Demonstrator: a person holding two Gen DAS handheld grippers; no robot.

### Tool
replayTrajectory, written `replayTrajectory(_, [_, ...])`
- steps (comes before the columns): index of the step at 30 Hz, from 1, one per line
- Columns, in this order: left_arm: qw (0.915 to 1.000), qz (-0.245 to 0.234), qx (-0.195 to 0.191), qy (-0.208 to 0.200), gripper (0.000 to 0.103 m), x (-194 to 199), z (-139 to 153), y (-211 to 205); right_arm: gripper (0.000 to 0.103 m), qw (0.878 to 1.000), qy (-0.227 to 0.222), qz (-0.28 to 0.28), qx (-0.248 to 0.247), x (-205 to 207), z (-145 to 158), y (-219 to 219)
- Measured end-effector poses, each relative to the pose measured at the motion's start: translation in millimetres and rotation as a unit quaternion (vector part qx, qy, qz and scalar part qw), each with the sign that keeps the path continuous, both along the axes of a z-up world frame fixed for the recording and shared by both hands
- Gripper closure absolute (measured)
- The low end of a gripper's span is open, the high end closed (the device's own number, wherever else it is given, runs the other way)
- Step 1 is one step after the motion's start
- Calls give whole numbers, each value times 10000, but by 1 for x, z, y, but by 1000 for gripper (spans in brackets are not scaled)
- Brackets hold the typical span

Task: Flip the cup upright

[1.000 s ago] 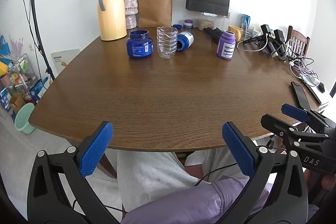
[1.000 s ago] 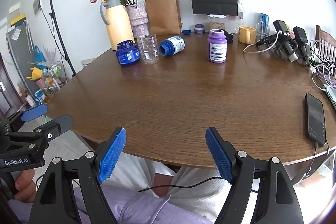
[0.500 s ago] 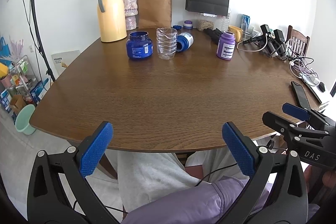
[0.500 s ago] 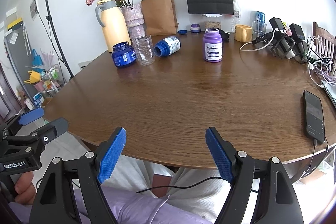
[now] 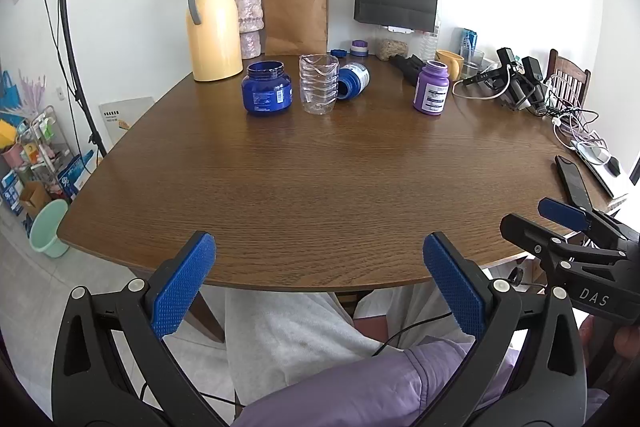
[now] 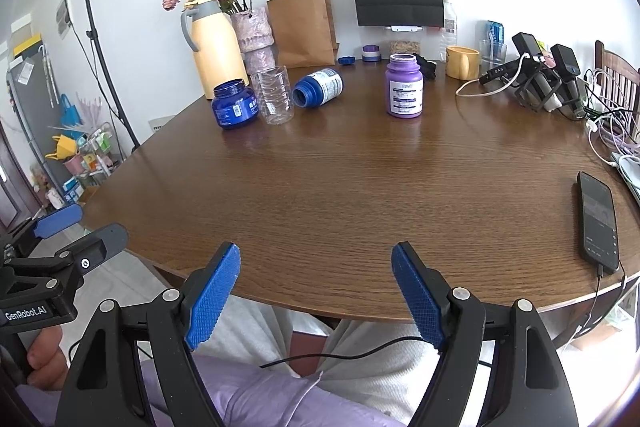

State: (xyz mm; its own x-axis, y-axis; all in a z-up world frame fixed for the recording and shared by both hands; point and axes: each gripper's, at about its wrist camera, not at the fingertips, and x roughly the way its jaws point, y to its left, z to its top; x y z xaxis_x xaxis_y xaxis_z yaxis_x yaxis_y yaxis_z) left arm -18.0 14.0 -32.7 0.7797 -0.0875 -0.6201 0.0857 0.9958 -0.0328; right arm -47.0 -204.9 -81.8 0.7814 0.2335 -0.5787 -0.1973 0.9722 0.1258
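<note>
A blue bottle with a white label (image 5: pixel 353 80) lies on its side at the far middle of the wooden table (image 5: pixel 320 187), its open mouth toward me; it also shows in the right wrist view (image 6: pixel 319 91). A clear ribbed plastic cup (image 5: pixel 319 89) stands just left of it, seen also in the right wrist view (image 6: pixel 275 99). My left gripper (image 5: pixel 320 281) is open and empty near the table's front edge. My right gripper (image 6: pixel 316 289) is open and empty at the front edge too. Both are far from the bottle.
A blue jar (image 5: pixel 267 93) and a purple bottle (image 5: pixel 431 93) stand upright at the far side. A yellow thermos (image 5: pixel 213 27), flower vase, paper bags and a yellow mug (image 6: pixel 462 61) line the back. Cables and chargers (image 6: pixel 540 87) and a phone (image 6: pixel 598 223) lie on the right.
Both grippers have shifted only slightly; the view is almost the same. Nothing on the table has moved.
</note>
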Motion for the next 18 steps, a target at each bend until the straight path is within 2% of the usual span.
replayTrajectory(18, [10000, 16, 13, 12, 0, 0, 1, 1, 21, 10000, 17, 16, -4, -1, -2, 0])
